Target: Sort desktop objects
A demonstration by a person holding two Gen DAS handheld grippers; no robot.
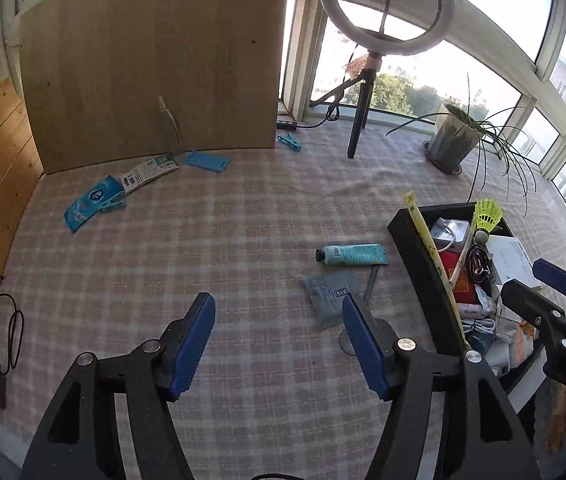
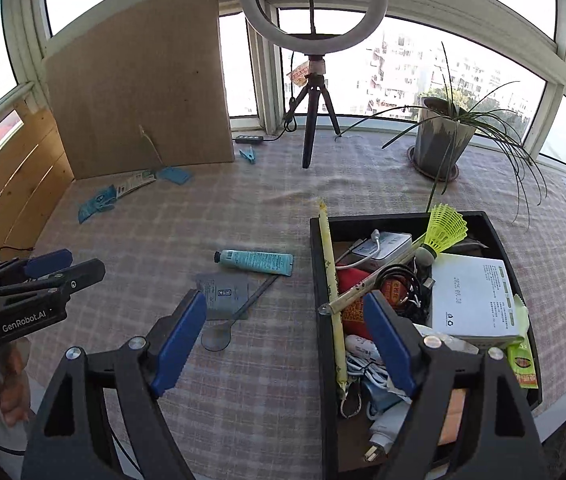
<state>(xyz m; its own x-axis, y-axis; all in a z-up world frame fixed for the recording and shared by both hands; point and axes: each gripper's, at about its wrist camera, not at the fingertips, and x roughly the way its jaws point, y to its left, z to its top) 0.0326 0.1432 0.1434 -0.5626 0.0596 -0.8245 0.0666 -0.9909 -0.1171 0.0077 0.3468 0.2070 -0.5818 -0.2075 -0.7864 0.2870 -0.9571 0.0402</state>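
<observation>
- You are holding your left claw point(image 1: 279, 346) over a bare stretch of the pink checked cloth-covered surface point(image 1: 223, 240), its blue-padded fingers point(image 1: 193, 346) standing wide apart with nothing between them.
- At the far left, a blue soft tissue packet point(image 1: 89, 204) is lying flat near the upright light wooden board point(image 1: 151, 60), with a blue plastic clip touching its near edge.
- Just right of that, a flat blue rectangular case point(image 1: 206, 161) is sitting at the foot of the board.
- Around the middle, a teal squeeze tube with a black cap point(image 2: 255, 261) is lying on its side, cap pointing left.
- Just in front of the tube, a grey flat sachet point(image 2: 225, 294) is lying on the cloth, and a clear plastic spoon point(image 2: 227, 326) is lying across its right edge.
- You are holding your right claw point(image 2: 285, 346) above the left wall of the black rectangular tray point(image 2: 321, 264), blue pads parted wide and gripping nothing.
- The tray is sitting at the right of the surface, crowded with a yellow-green plastic shuttlecock point(image 2: 445, 232), a white printed box point(image 2: 475, 300), a long pale yellow stick point(image 2: 331, 280), cables and small packets.
- Behind it, a white ring light on a black tripod point(image 2: 313, 12) and a grey potted spider plant point(image 2: 443, 140) are standing by the windows.
</observation>
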